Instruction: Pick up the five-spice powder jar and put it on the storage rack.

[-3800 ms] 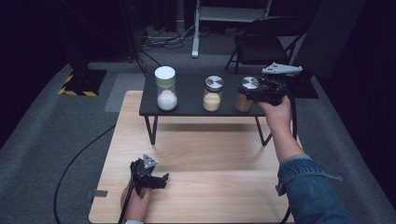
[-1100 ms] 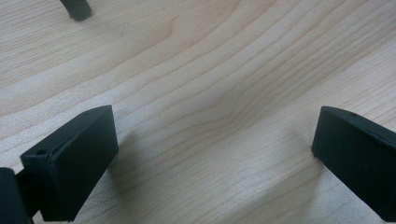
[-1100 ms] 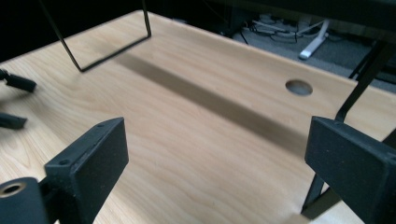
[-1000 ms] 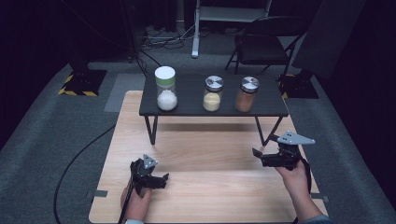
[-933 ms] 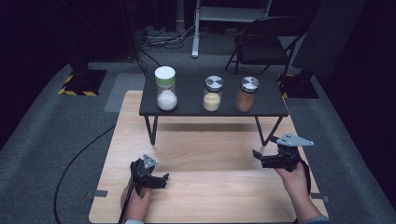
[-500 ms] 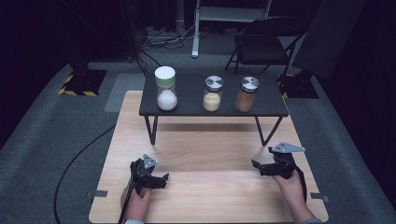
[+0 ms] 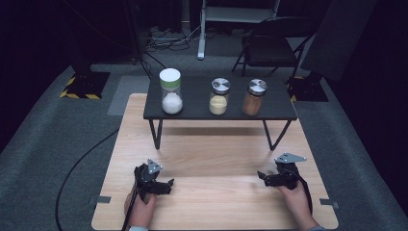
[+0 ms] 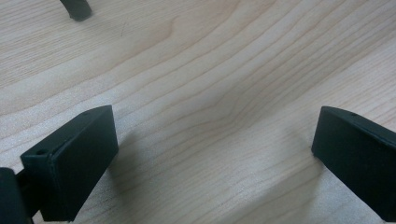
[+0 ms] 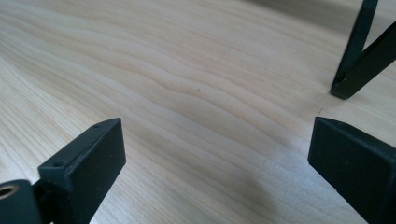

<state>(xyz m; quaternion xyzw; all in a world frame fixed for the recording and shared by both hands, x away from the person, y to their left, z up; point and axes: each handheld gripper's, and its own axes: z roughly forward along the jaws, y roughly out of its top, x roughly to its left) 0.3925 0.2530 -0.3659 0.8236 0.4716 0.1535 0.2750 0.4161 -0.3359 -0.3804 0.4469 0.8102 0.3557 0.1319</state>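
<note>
Three jars stand in a row on a low black shelf [image 7: 192, 114]: a white-lidded jar of white powder [image 7: 171, 91], a silver-lidded jar of yellow powder [image 7: 220, 96] and a silver-lidded jar of brown powder [image 7: 255, 97]. My left gripper [image 7: 168, 185] rests near the front left of the wooden board [image 7: 216, 159], open, with bare wood between its jaws [image 8: 212, 154]. My right gripper [image 7: 262, 177] sits low at the front right, open too, with nothing between its jaws [image 9: 215, 158]. Both point toward the middle of the board.
The shelf's thin black legs [image 7: 156, 134] stand on the board; one leg [image 9: 359, 51] is close ahead of the right gripper. Grey carpet surrounds the board. A folding chair [image 7: 269, 48] and cables lie beyond the shelf. A cable [image 7: 82, 168] trails left from the left gripper.
The right hand came back from the brown jar on the shelf and has sunk to the board at the front right. The left gripper has stayed where it was.
</note>
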